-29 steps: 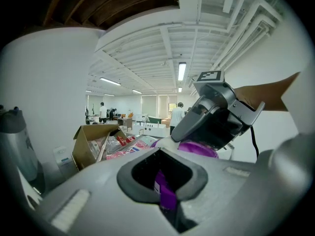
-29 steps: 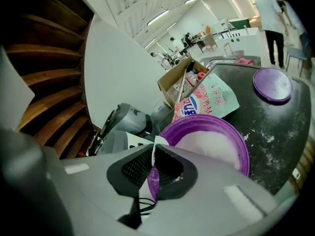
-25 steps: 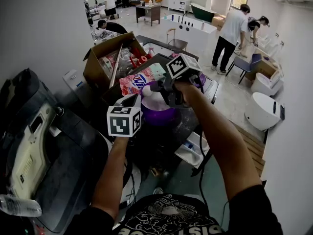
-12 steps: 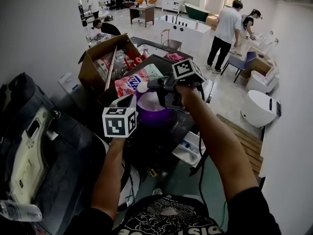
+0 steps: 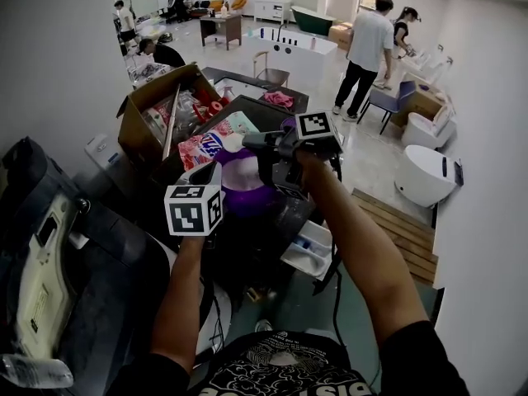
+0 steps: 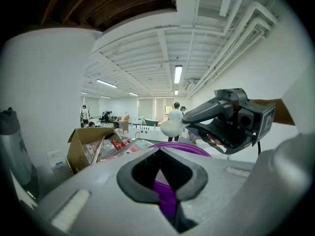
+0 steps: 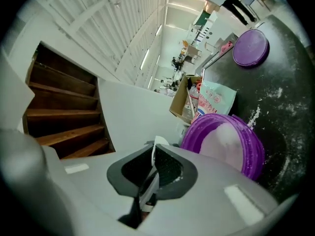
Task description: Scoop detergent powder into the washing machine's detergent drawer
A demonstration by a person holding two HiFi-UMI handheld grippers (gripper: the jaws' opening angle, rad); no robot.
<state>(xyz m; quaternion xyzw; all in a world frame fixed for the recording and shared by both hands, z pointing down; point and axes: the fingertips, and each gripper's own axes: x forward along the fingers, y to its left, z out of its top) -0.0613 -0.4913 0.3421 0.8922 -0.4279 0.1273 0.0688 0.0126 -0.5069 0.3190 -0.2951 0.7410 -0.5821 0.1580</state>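
- The left tongs (image 6: 165,196) are clamped on the near rim of the purple tub (image 6: 184,148), low in the centre of the left gripper view. This pinch looks meant to steady the tub against the scooping.
- The right tongs (image 7: 149,181) are closed on the thin white handle of the scoop (image 7: 154,151), which sits edge-on between the jaws at lower centre of the right gripper view.
- In the left gripper view the scoop's head hangs at mid-frame over the tub, white and rounded, apparently loaded. Held there, any spill would likely fall back into the tub.
- The detergent powder (image 7: 224,144) lies heaped in the tub, right of centre in the right gripper view.
- White dust is scattered on the dark surface (image 7: 288,107) beside it.
- The purple lid (image 7: 250,48) is set aside at upper right, out of the way.
- The detergent drawer (image 5: 304,258) stands pulled out, lower and right of centre in the head view, well apart from the scoop. I judge the carry to it is the next step.
- The detergent bag (image 5: 210,143) lies behind the tub, just beside a cardboard box (image 5: 157,110).
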